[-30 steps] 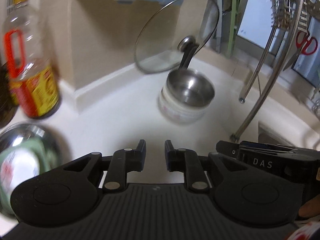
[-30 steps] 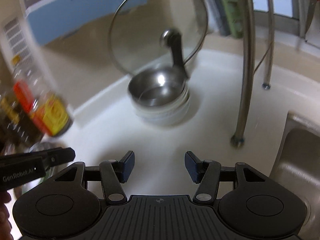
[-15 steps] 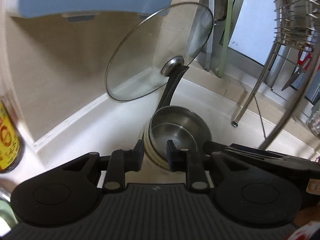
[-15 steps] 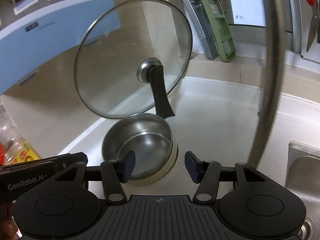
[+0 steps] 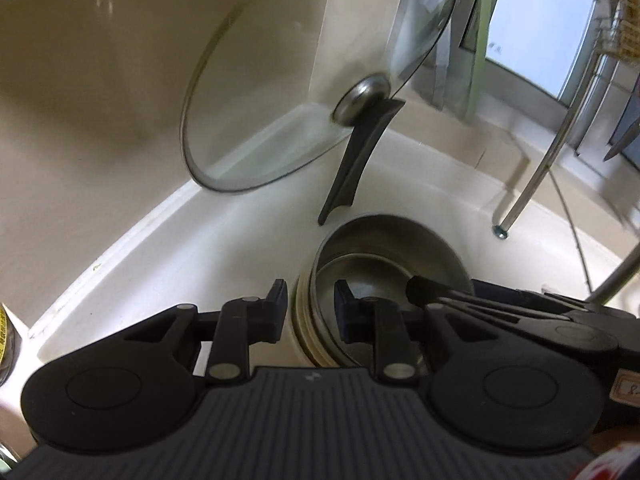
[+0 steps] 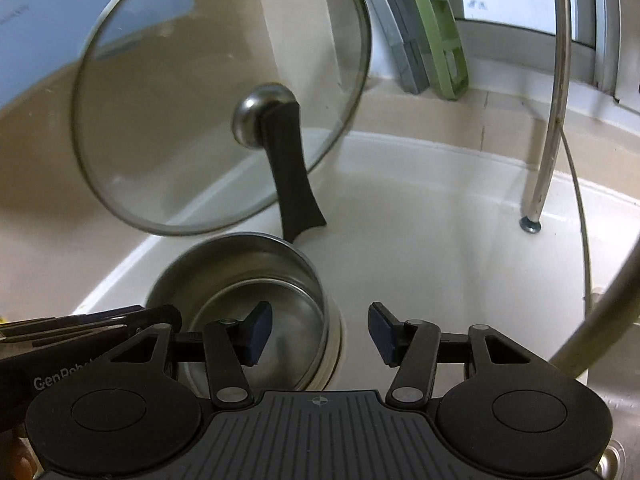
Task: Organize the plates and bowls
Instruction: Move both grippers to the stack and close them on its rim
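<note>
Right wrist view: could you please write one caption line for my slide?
Open right tool straddling the rim of stacked steel bowls on a white counter, glass lid leaning behind.

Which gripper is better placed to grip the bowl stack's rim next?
Left. The left gripper already straddles the bowl stack rim with narrow open jaws; the right gripper also straddles its side, but opened wider.

Steel bowl nested atop white bowls

Beige wall corner, bright window right
</note>
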